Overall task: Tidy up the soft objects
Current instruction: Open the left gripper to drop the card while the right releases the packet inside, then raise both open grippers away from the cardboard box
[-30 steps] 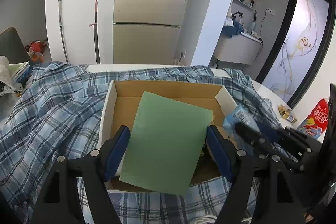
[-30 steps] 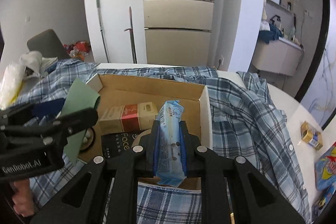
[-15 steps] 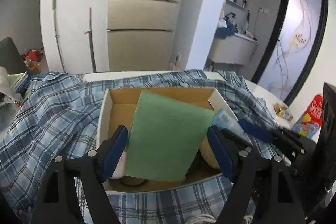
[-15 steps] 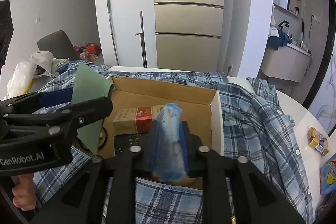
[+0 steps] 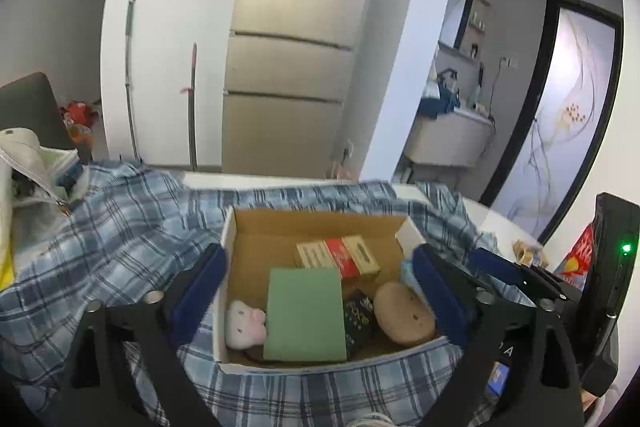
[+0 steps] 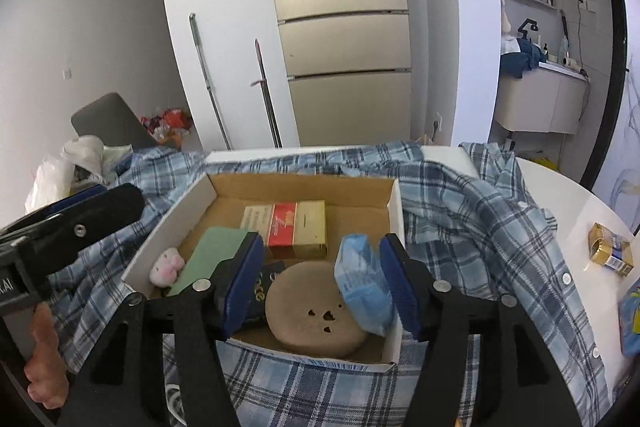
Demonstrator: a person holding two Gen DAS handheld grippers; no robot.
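Your landmark is the cardboard box (image 6: 400, 211), which sits on the plaid shirt (image 6: 472, 211) spread over the tabletop (image 6: 576, 195), and both tongs hang above the box's near edge. Inside it, largest first: the green sponge sheet (image 5: 304, 311) lies flat in the near-left part with its long axis running from the near wall toward the far wall; the tan round cushion (image 6: 316, 315) lies in the near-right part; the blue tissue pack (image 6: 362, 279) leans against the box's right wall, tilted over the cushion's right edge; the small white plush (image 6: 166, 267) sits against the left wall. Your right tongs (image 6: 320, 279) are spread, and the pack lies just inside the right finger, seemingly loose. Your left tongs (image 5: 316, 279) are also spread, pinching nothing, directly above the green sheet. For any regrasp of the pack, the right tongs look nearer.
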